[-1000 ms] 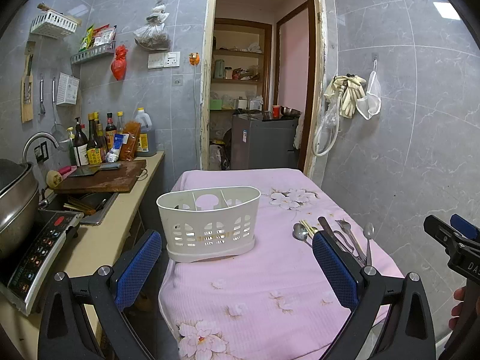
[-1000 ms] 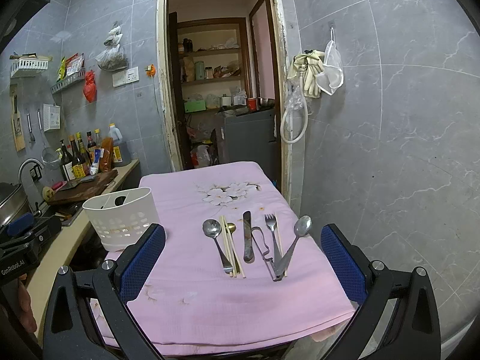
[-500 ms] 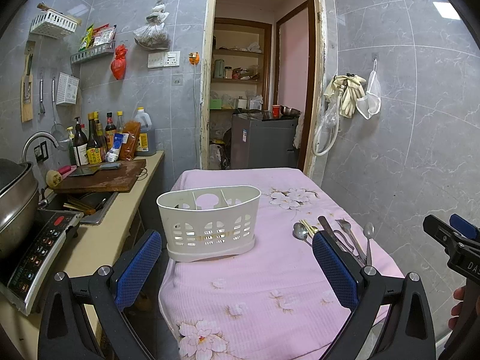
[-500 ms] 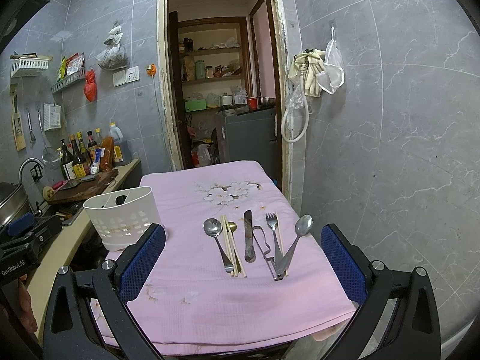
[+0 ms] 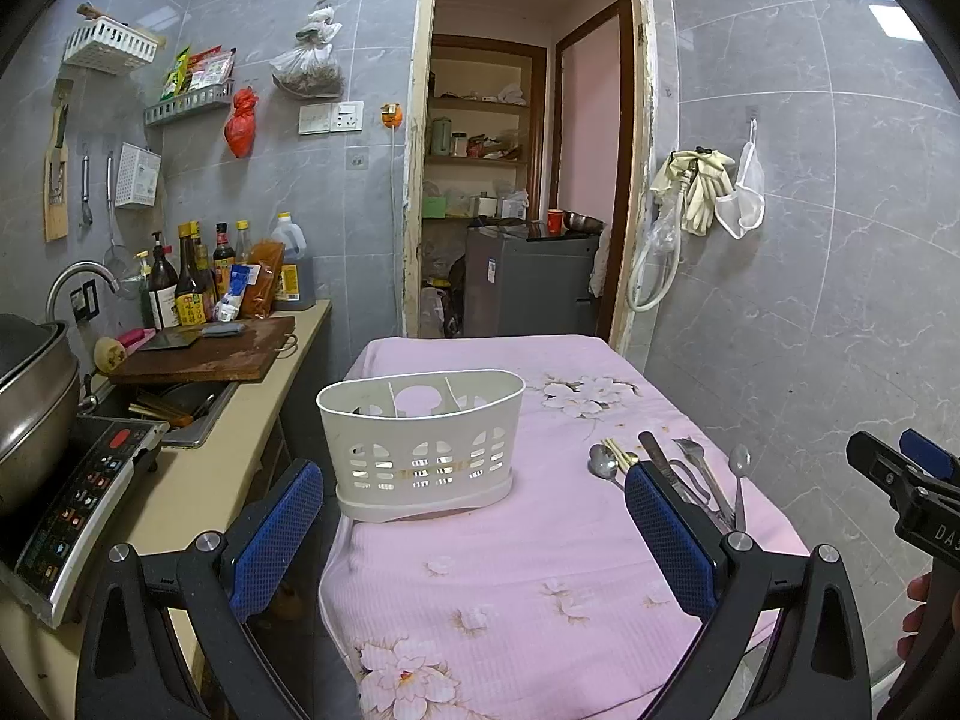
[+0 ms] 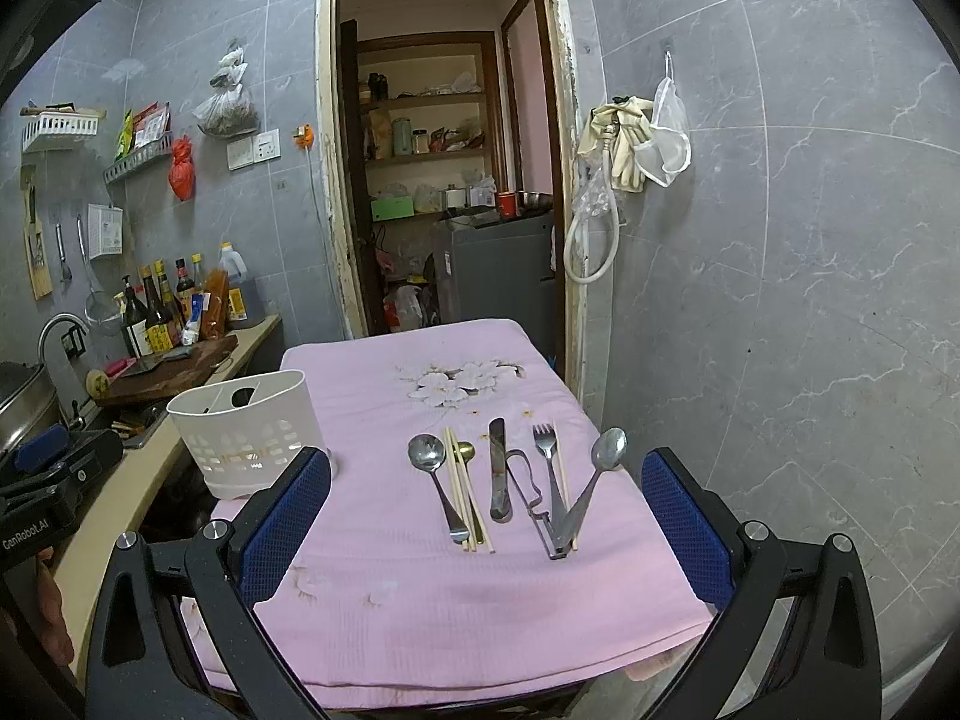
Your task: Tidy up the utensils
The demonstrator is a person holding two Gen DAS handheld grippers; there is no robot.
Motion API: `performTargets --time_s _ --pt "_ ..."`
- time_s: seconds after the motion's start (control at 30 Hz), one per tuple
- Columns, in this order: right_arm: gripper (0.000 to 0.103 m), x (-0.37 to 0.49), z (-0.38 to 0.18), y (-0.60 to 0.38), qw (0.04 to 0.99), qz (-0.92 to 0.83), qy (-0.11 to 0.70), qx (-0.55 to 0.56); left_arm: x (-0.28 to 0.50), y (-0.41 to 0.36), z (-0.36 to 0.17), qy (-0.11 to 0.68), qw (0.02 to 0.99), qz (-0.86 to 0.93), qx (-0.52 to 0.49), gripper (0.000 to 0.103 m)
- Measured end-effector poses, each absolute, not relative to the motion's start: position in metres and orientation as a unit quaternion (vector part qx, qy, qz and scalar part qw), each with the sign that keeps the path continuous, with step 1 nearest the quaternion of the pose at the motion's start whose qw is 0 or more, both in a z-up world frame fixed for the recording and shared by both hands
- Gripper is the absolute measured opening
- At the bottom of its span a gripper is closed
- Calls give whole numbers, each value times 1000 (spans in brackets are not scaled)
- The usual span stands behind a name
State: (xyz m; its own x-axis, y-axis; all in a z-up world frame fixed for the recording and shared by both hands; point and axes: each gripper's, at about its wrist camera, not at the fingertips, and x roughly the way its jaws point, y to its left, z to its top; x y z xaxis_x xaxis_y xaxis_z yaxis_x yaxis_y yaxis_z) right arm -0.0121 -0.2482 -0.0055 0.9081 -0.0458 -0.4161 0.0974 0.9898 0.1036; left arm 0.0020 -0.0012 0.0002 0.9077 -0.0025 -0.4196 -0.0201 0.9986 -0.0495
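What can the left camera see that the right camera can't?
Only the left view shows the stove's control panel and the basket face on, all three slots visible. Only the right view shows the whole row of cutlery: the knife, fork and chopsticks lying full length. Both show the pink tablecloth, the basket, the doorway and an open gripper up front, left and right.

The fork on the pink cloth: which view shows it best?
The right wrist view. There the fork lies in the open between the knife and a spoon, tines visible. In the left wrist view the fork is small, and the left claw's blue pad hides part of the row.
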Motion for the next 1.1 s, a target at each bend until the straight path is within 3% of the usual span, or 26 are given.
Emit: performTargets --time_s 1.1 --pt "102 -14 -19 -234 973 -35 218 61 3 -1 0 216 976 4 -27 101"
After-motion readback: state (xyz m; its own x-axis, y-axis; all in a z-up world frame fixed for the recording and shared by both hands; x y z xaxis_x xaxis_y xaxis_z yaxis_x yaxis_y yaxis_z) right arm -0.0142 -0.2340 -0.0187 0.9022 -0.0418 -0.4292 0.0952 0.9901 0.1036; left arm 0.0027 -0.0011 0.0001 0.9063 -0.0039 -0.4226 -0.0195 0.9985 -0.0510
